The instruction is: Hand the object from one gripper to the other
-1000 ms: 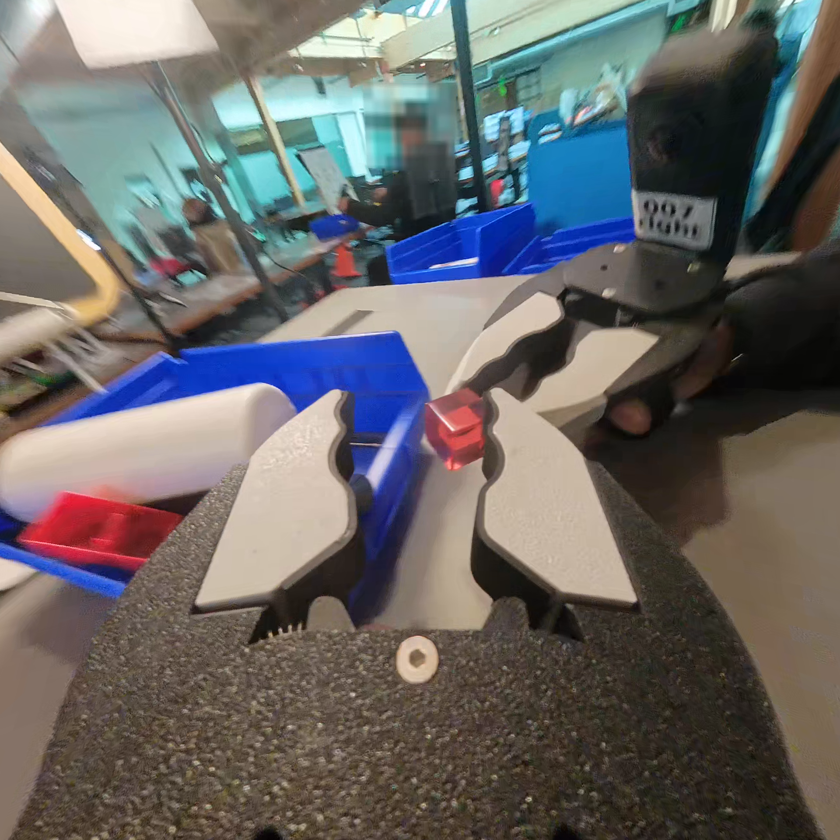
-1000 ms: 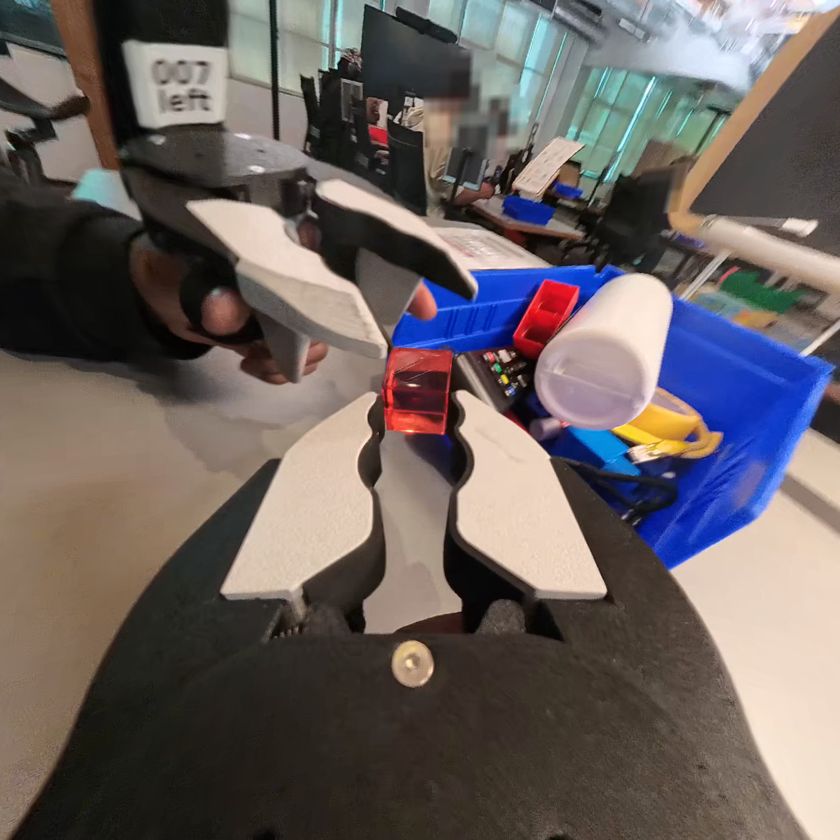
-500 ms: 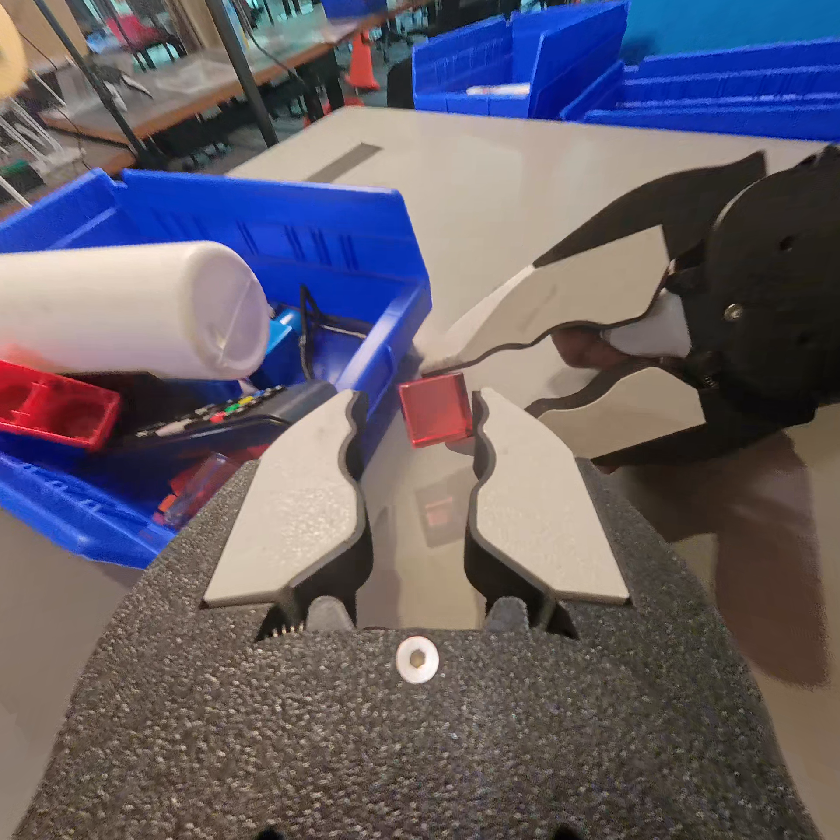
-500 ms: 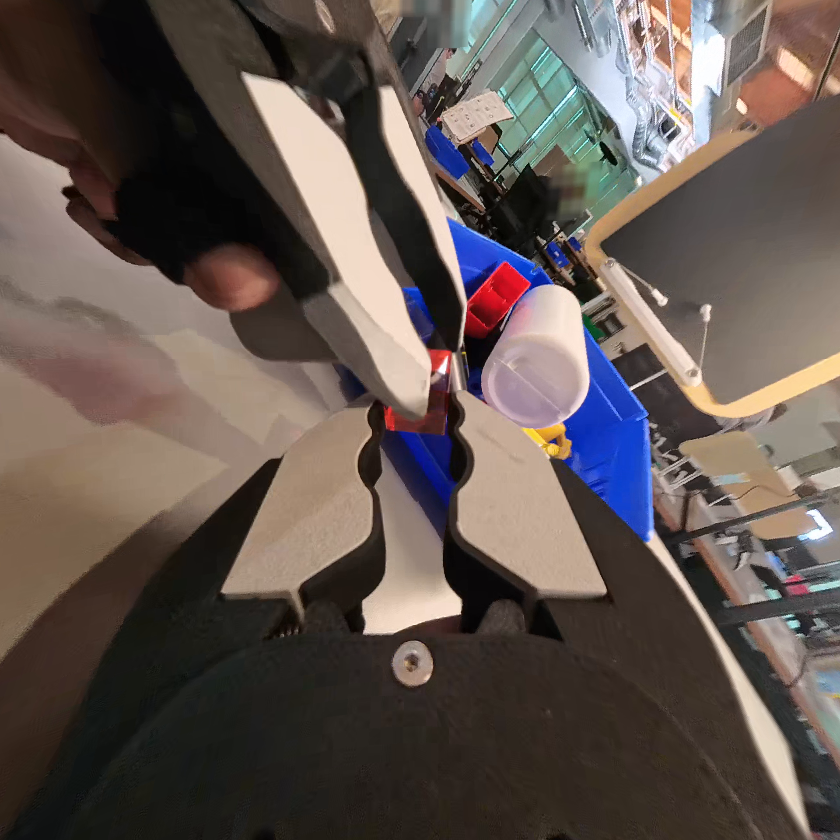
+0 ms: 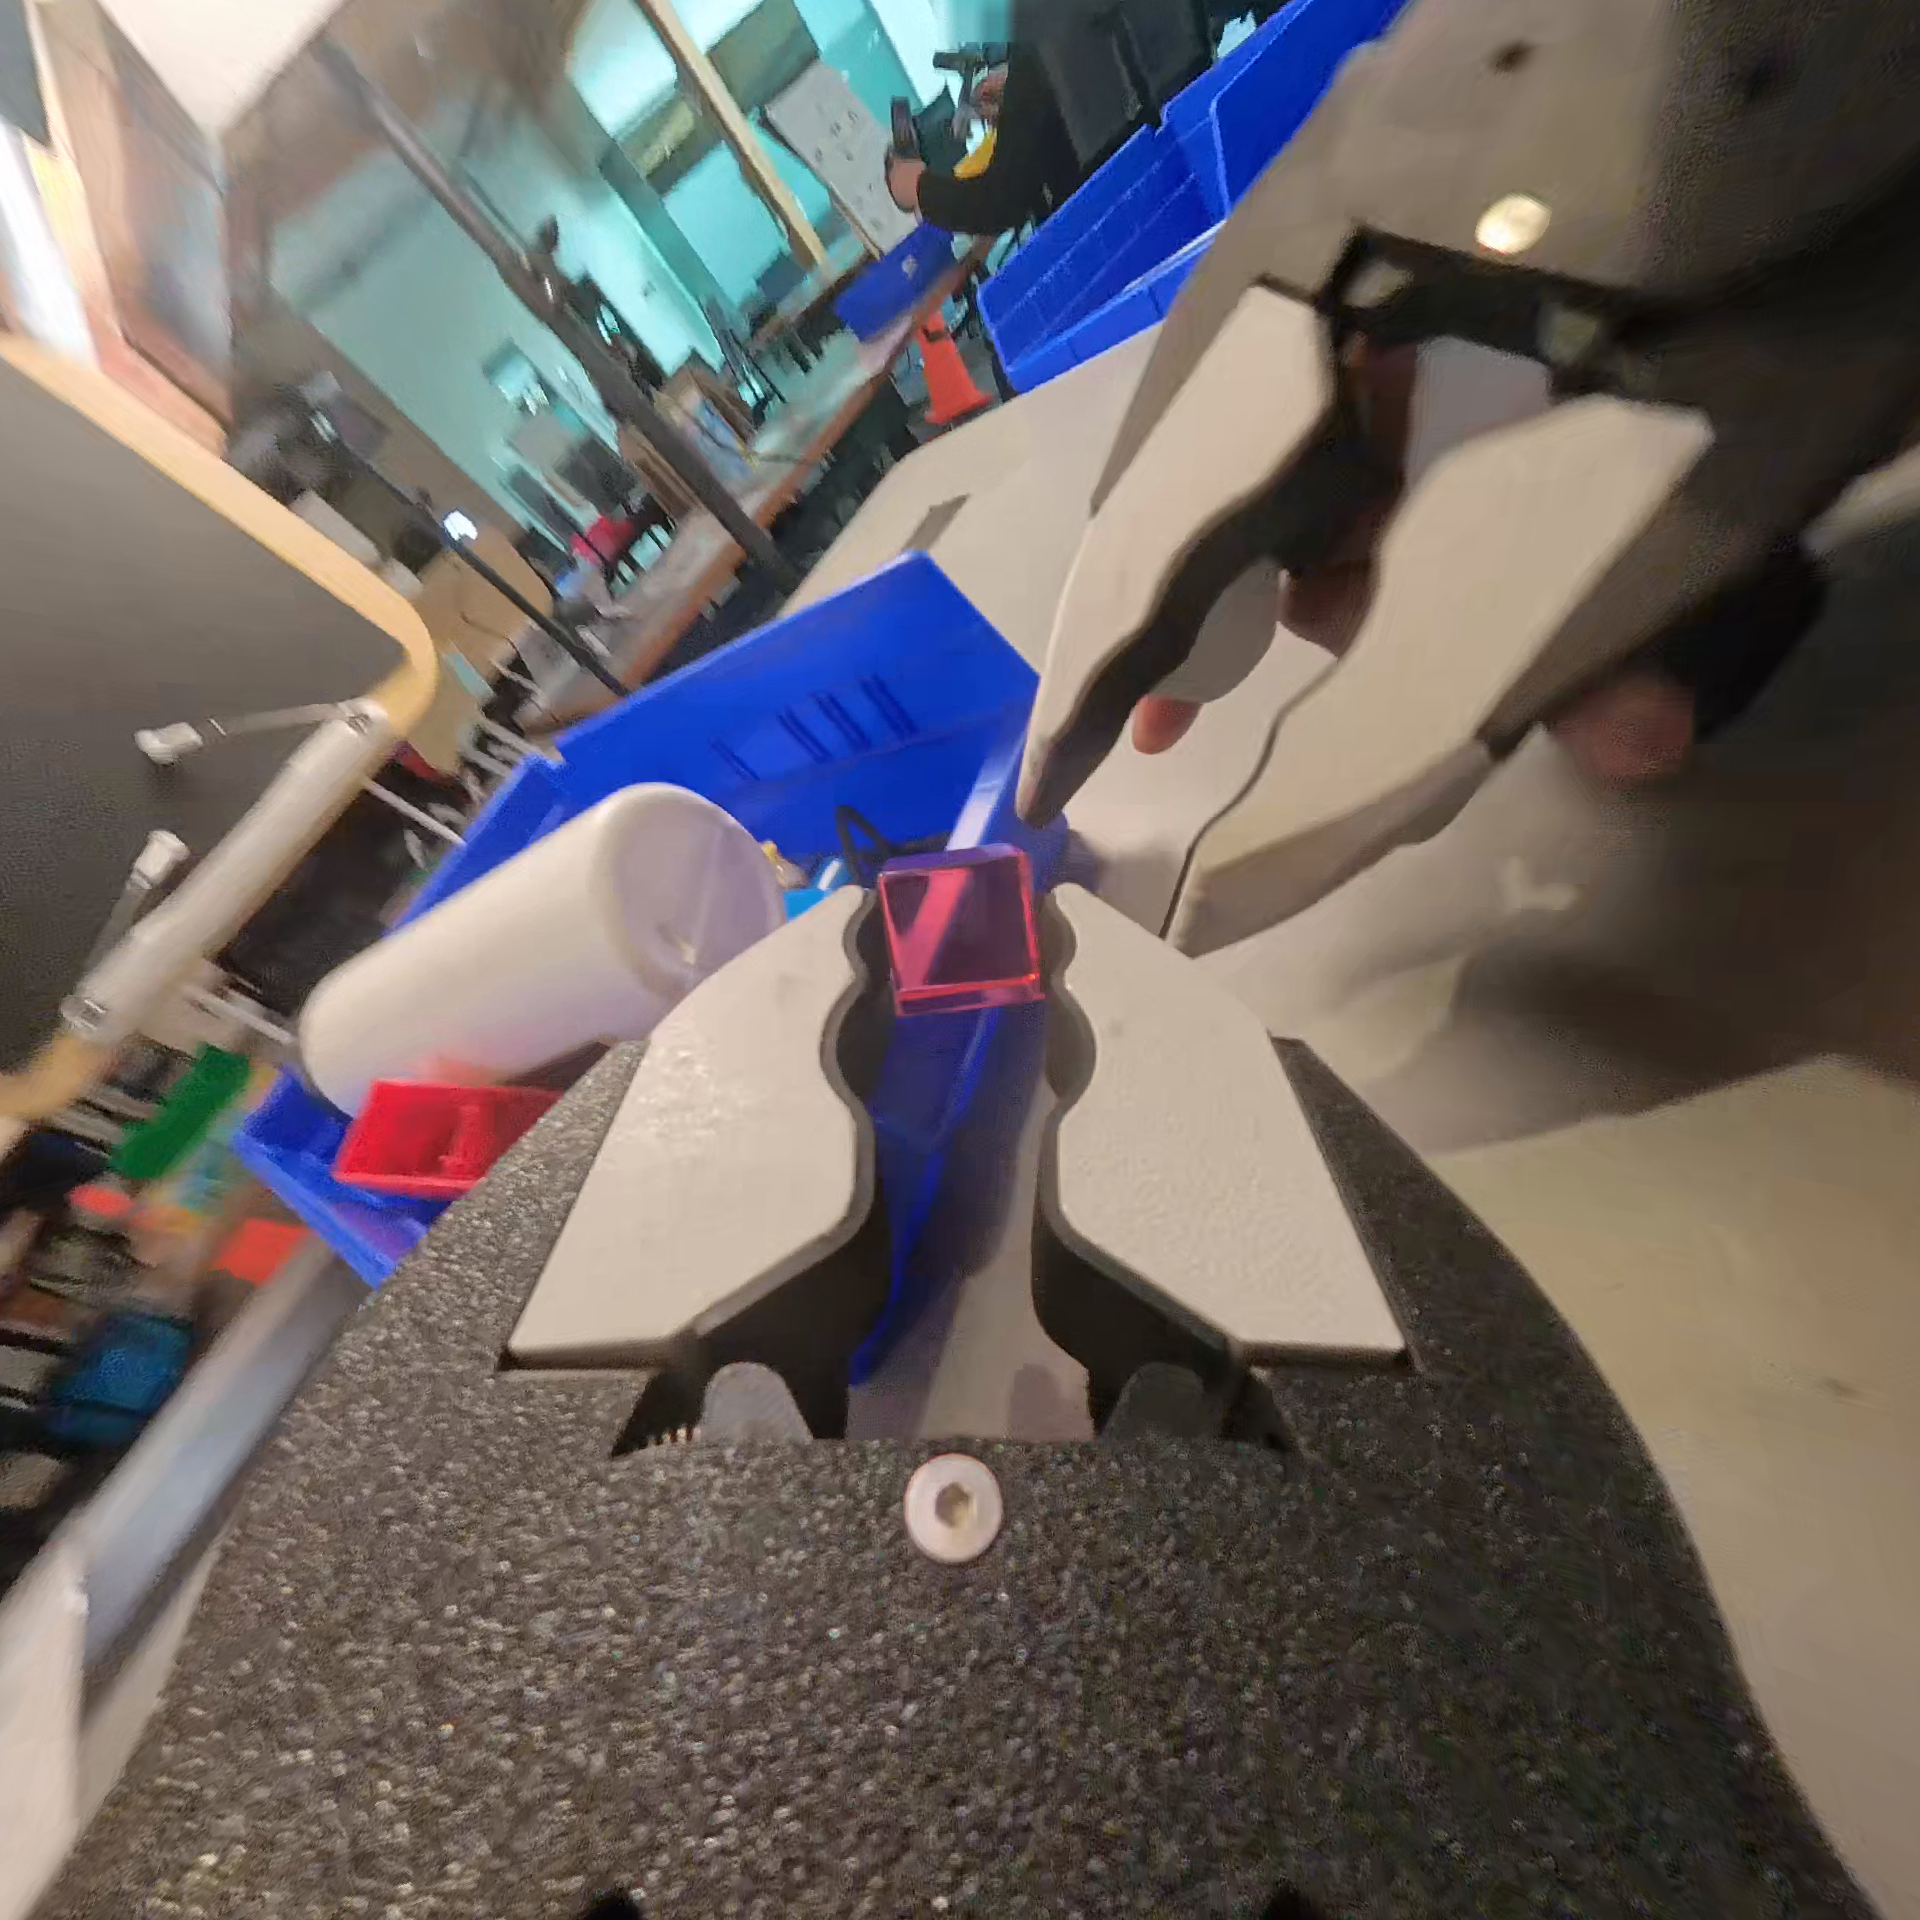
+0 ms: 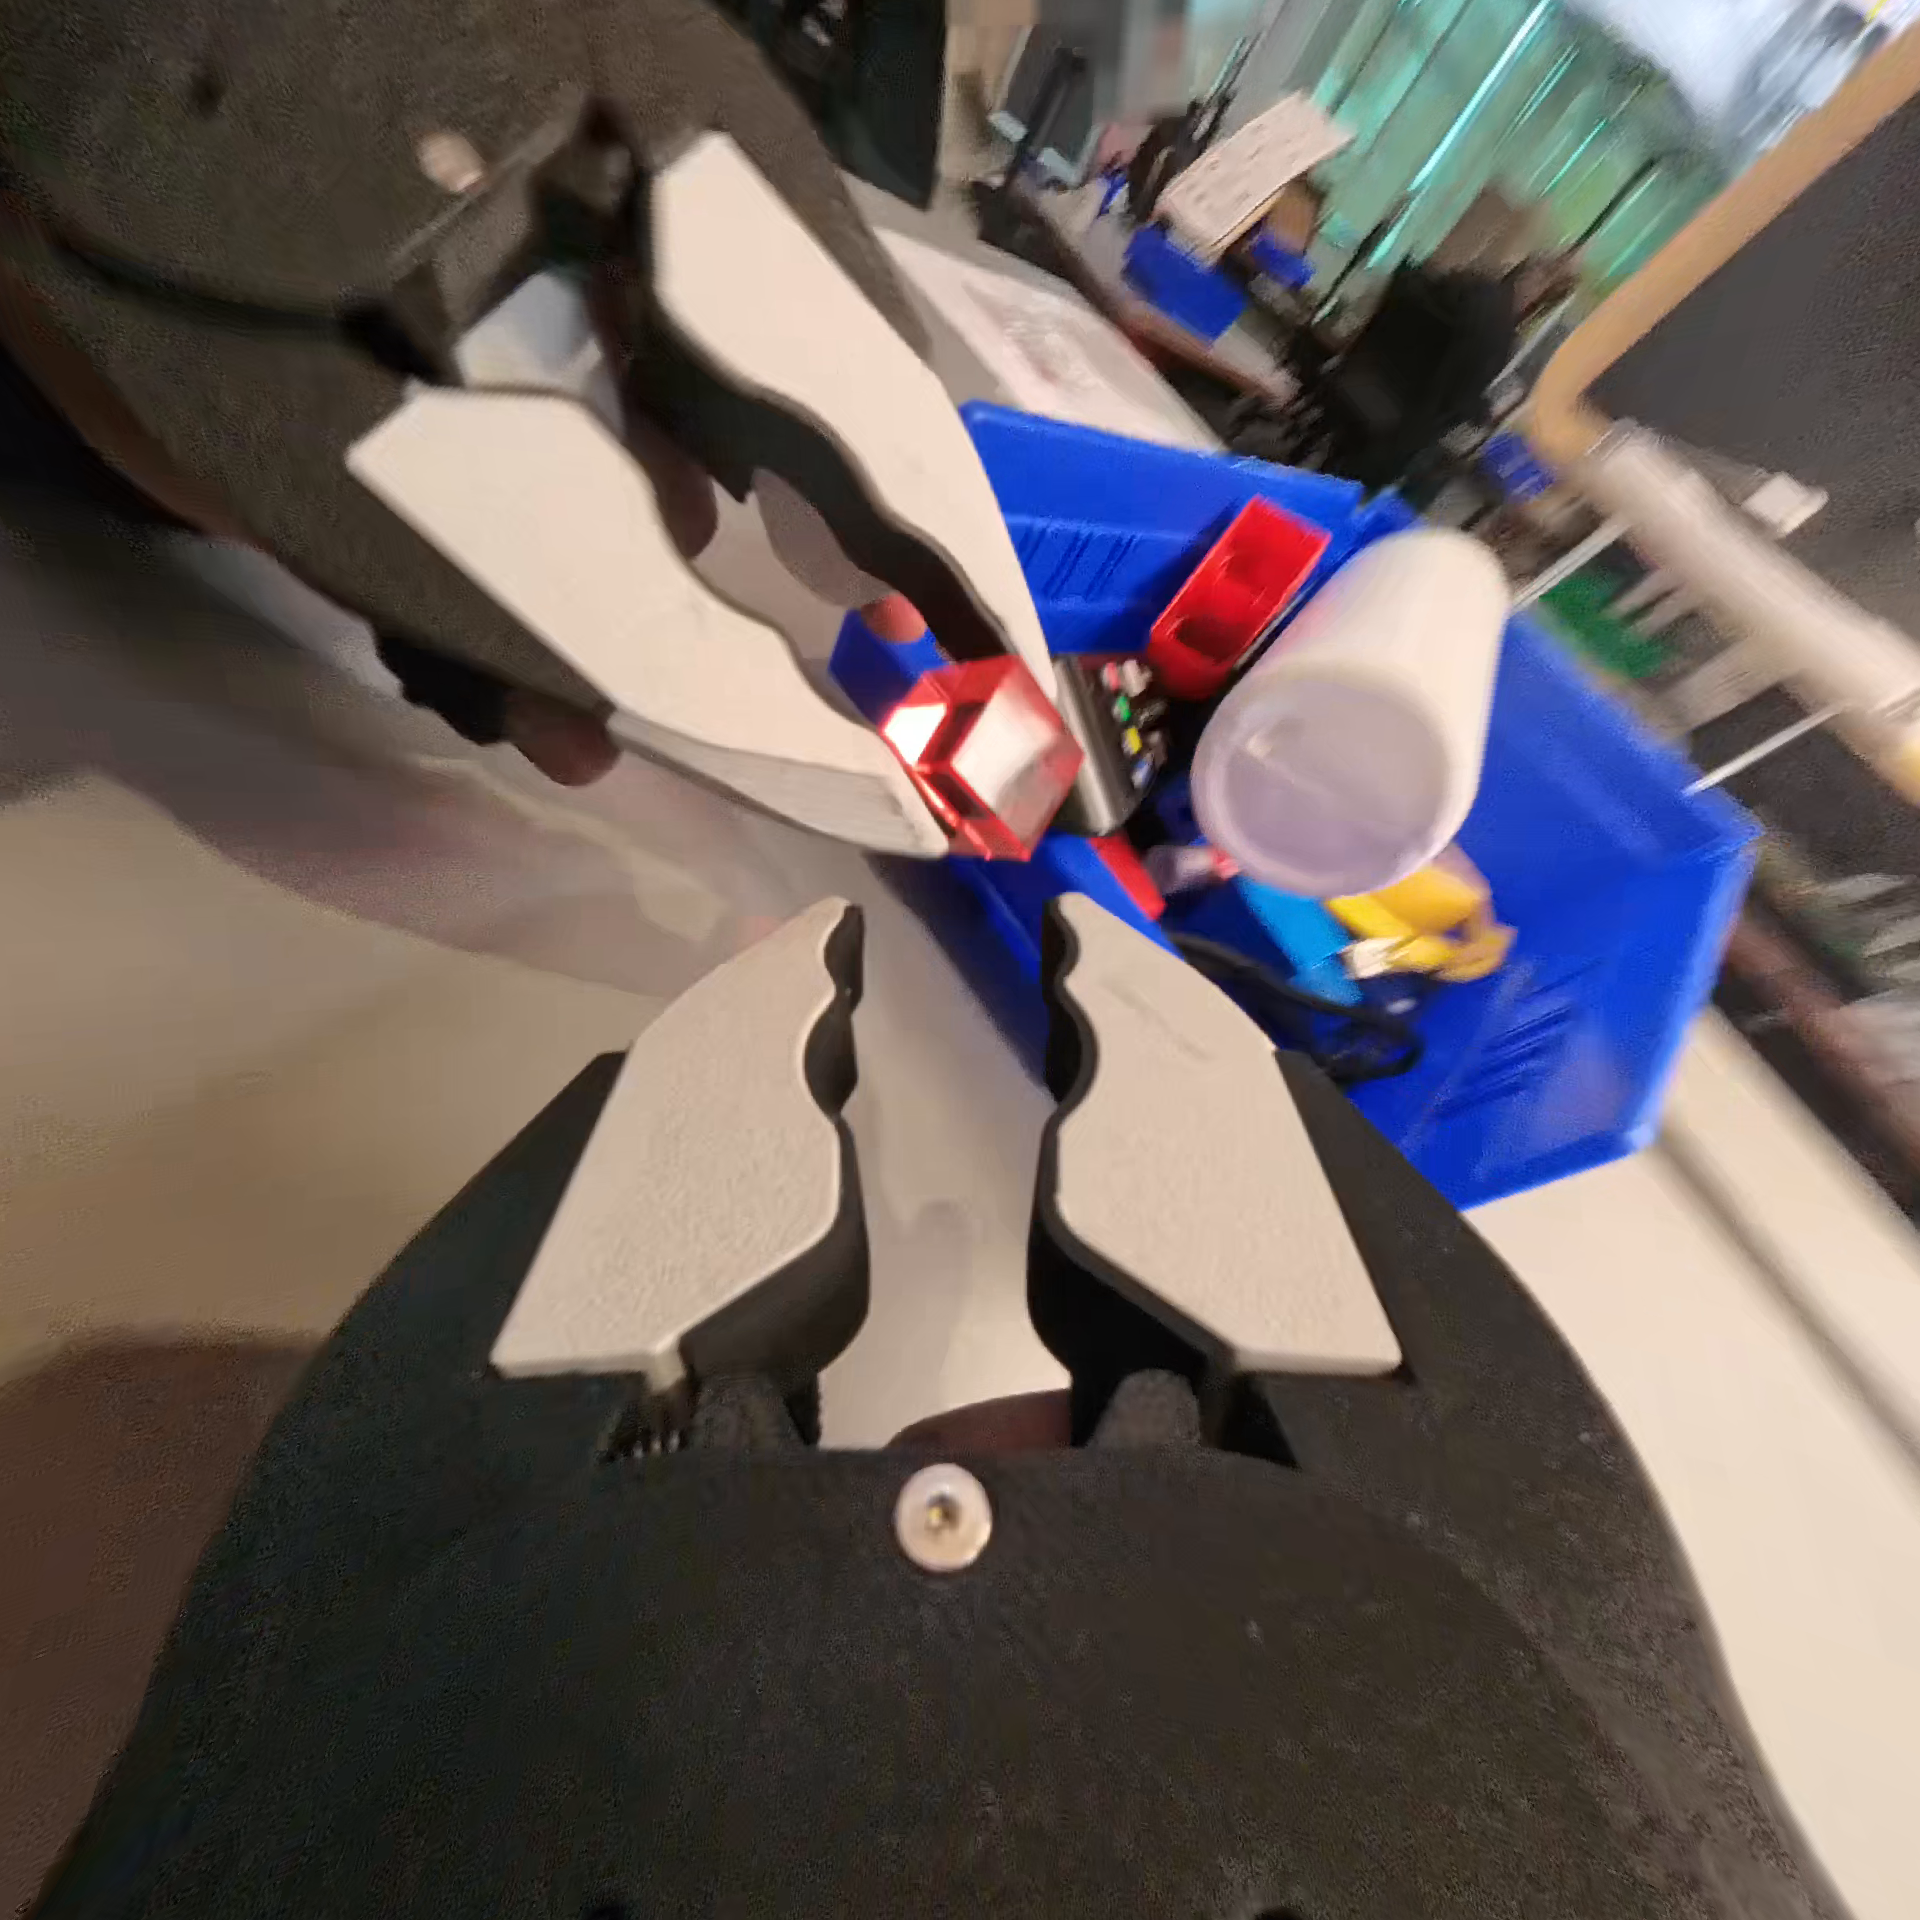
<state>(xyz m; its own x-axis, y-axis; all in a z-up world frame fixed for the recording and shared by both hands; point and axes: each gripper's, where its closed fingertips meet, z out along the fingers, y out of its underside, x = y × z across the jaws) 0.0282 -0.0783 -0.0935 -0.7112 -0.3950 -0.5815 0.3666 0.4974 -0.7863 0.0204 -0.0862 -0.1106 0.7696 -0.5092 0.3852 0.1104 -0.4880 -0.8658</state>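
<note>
A clear red cube [image 5: 958, 940] sits pinched between the fingertips of my left gripper [image 5: 958, 914], which is shut on it and holds it in the air above the table. In the right wrist view the same cube [image 6: 982, 753] shows in the left gripper [image 6: 987, 748] at upper centre. My right gripper [image 6: 951, 920] is open and empty, a short way back from the cube. In the left wrist view the right gripper [image 5: 1112, 862] hangs just beyond and right of the cube, jaws apart, not touching it.
A blue bin [image 5: 790, 717] stands on the grey table [image 5: 1558, 1351] just behind the cube. It holds a white cylinder [image 5: 540, 956], a small red tray [image 5: 436, 1138], a remote and yellow parts. More blue bins stand far back.
The cube was in my right gripper. My left gripper closed on it, the right gripper let go and drew back. Both views have tilted.
</note>
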